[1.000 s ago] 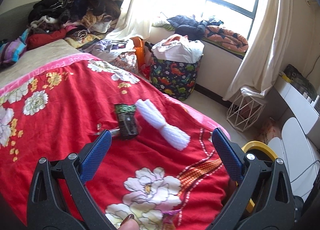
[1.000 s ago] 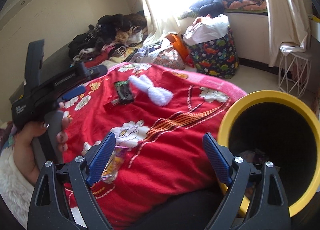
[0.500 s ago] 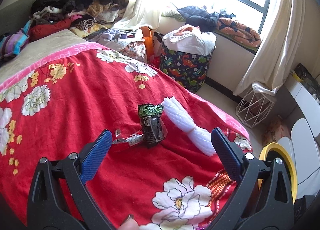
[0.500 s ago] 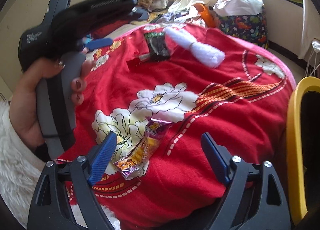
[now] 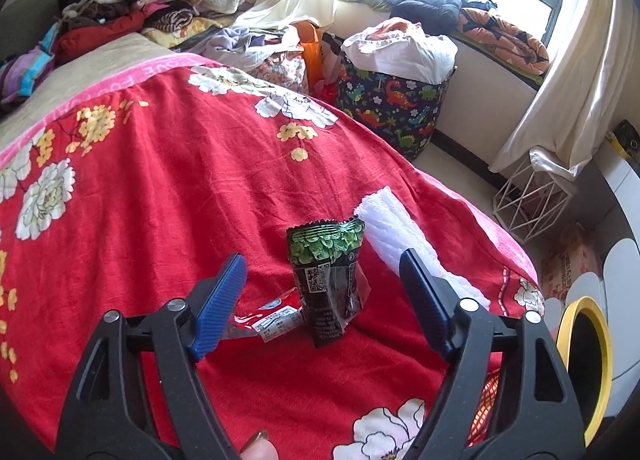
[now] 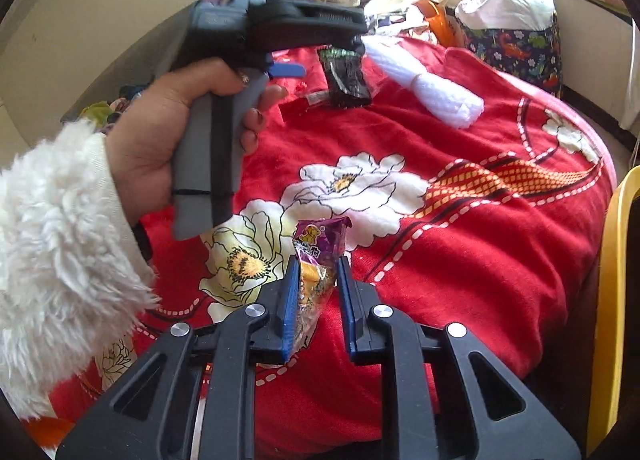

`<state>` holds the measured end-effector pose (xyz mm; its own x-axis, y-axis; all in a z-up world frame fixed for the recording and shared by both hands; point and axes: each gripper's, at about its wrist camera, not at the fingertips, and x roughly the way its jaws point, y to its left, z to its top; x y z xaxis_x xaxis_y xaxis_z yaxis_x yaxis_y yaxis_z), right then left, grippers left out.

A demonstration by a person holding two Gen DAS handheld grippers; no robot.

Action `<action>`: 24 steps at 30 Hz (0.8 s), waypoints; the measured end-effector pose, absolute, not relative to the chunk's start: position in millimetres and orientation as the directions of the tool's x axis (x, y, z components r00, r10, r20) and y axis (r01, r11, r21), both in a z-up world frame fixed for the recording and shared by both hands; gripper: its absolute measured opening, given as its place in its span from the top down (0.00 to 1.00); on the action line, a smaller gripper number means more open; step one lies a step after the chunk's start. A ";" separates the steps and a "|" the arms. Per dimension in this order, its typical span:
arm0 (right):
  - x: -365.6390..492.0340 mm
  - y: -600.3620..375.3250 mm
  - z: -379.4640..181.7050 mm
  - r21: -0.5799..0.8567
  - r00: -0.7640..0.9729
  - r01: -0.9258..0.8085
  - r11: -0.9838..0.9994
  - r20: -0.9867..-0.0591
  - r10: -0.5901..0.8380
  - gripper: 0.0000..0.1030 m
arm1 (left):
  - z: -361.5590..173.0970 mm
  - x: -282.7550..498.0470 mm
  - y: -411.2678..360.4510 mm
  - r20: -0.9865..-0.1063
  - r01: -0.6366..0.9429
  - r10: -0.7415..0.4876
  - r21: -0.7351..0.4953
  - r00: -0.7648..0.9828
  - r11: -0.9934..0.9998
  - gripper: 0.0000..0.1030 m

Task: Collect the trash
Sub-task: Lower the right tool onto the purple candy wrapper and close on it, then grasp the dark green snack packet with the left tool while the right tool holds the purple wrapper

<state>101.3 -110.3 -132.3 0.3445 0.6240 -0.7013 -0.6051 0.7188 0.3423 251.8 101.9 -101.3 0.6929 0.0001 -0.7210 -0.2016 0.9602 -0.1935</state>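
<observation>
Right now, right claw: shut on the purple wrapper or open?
Shut. The right claw pinches the purple-and-yellow snack wrapper between its blue pads; the wrapper's top sticks up past them.

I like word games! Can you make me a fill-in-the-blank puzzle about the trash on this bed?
1. The right gripper is shut on a purple and ____ wrapper.
2. The bedspread is mostly ____.
3. The dark packet has a ____ leafy top.
4. The bin has a ____ rim.

Missing words: yellow, red, green, yellow
</observation>
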 end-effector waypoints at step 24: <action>113.5 -212.5 -86.6 0.375 0.553 -0.458 0.806 -0.590 0.589 0.82 | -79.2 202.5 25.9 -0.666 -0.006 -0.164 -0.246 0.728 0.969 0.93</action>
<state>113.5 -212.5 -86.6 0.5529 0.5885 -0.5899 -0.4580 0.8060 0.3749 202.5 25.9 -79.2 0.7280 -0.1643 -0.6656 -0.0061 0.9693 -0.2459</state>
